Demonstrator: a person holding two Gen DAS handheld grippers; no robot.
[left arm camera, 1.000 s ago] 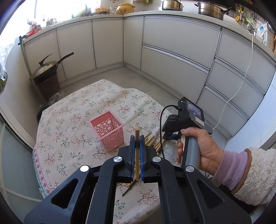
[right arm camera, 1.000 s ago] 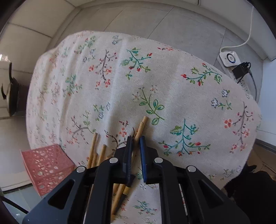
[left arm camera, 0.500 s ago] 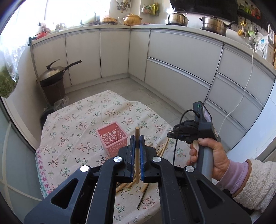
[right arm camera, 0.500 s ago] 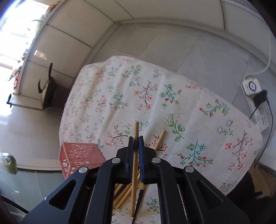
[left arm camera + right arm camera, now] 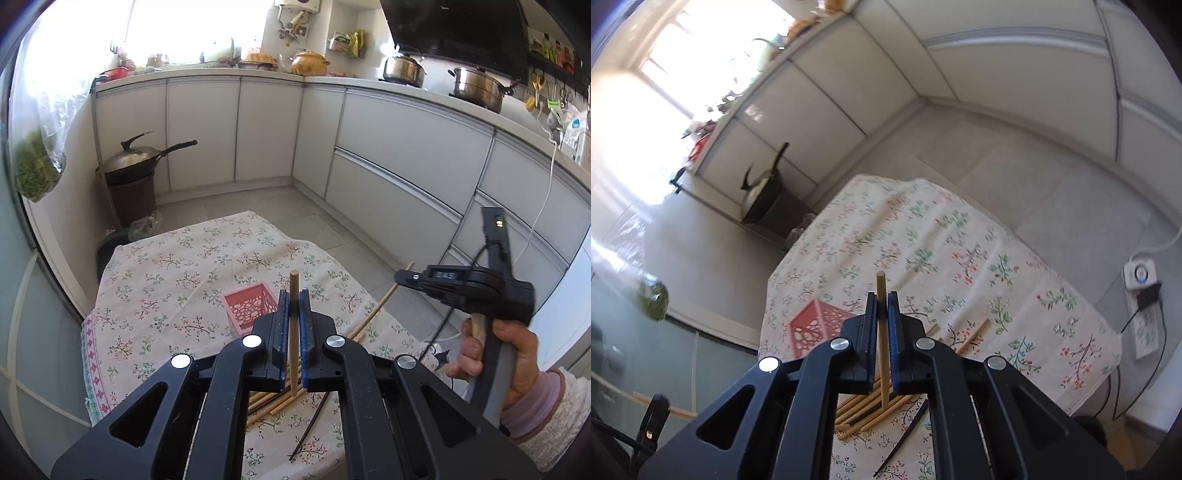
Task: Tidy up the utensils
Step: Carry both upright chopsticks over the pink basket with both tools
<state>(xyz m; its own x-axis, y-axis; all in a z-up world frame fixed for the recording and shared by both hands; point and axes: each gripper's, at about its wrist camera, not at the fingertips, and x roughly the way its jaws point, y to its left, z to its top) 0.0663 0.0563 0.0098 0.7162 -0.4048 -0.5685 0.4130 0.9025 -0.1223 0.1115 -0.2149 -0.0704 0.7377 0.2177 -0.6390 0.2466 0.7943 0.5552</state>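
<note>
My left gripper is shut on a wooden chopstick that stands up between its blue pads. Just beyond its tips stands the pink perforated basket on the floral tablecloth. My right gripper is shut on another wooden chopstick, lifted above the table. In the left wrist view that right gripper hangs at the right in a person's hand, its chopstick slanting down. Several wooden chopsticks and a dark chopstick lie on the cloth below.
The small table sits low on a tiled kitchen floor, ringed by white cabinets. A wok on a dark stand is beyond the far left corner. A power strip with cables lies on the floor to the right.
My right gripper closed on a chopstick from the pile and rose well above the table, rolling as it went. My left gripper lifted a little, still holding its chopstick.
</note>
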